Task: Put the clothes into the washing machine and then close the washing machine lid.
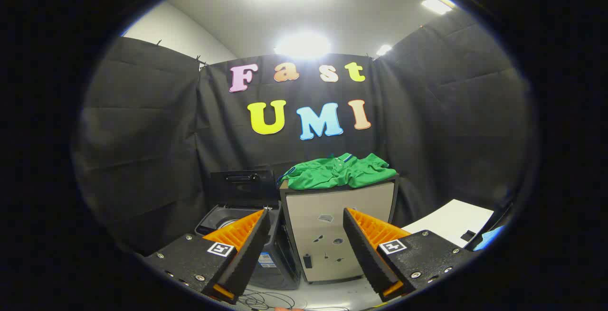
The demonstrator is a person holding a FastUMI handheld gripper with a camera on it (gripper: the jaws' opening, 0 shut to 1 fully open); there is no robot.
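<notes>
While the gripper [306,249] hangs wide open and empty, the green shirt [339,172] lies atop the cabinet [332,235] beyond the fingers — beside the open-lidded washing machine [242,206]. Best approach high, level with the cabinet top, and pinch a thick fold — not a thin edge.

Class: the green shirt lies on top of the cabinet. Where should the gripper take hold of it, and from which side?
Probably the bunched front edge of the green shirt, overhanging the cabinet top. Come from the front, slightly above: the open gripper already faces it, and raised folds give its fingers cloth to pinch.
</notes>
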